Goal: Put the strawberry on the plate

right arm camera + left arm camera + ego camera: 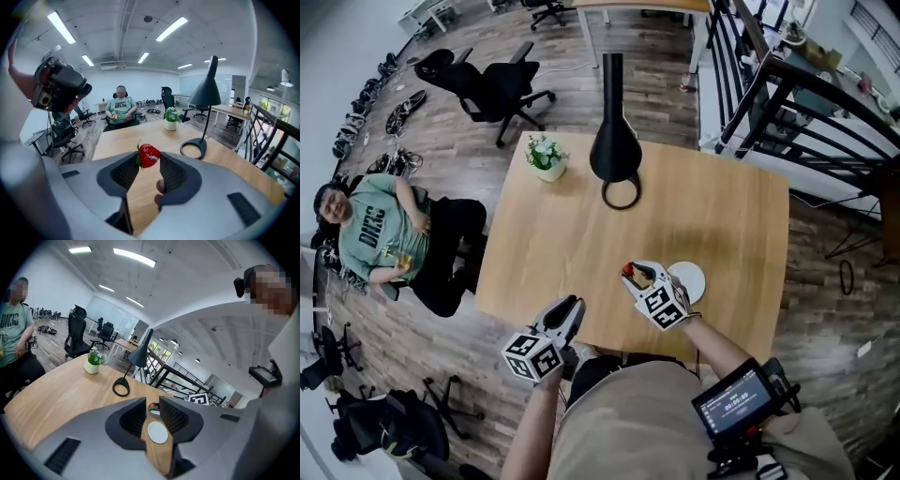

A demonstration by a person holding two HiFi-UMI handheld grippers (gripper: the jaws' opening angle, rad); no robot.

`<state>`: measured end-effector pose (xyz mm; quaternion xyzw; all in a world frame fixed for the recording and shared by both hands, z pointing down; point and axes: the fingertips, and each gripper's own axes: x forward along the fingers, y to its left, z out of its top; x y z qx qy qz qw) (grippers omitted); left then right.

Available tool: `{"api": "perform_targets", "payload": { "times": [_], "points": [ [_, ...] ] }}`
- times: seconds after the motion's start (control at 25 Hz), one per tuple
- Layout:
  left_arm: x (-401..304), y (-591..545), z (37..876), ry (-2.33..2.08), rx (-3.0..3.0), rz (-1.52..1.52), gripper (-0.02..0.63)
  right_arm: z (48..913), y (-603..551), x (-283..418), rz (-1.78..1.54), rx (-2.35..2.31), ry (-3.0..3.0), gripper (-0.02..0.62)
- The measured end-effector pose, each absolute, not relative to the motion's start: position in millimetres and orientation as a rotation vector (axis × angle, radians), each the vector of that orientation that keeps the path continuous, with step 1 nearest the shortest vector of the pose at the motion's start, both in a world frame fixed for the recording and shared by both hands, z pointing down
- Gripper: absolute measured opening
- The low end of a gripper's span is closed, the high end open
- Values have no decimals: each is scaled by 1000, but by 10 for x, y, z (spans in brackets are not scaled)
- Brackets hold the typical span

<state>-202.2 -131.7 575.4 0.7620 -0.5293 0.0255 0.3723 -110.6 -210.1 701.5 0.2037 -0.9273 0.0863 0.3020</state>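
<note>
A: The strawberry [149, 155] is sitting pinched across its flanks at the tips of the right tongs [149, 163], over the surface [581, 234]. Likely light, soft and quick to bruise, so I'm keeping the squeeze gentle.
B: Poses?
A: The left tongs [153, 405] are hanging apart and empty by the near edge. The right tongs are pointing forward and down, just beside the white plate [690, 279].
</note>
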Motion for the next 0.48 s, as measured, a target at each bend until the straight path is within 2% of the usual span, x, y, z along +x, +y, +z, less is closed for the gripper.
{"api": "perform_targets", "payload": {
  "times": [0.48],
  "points": [
    [-1539,-1499,5684,-1283,2009,19,92,5992,-2189,-566,161,710,-2591,145]
  ]
}}
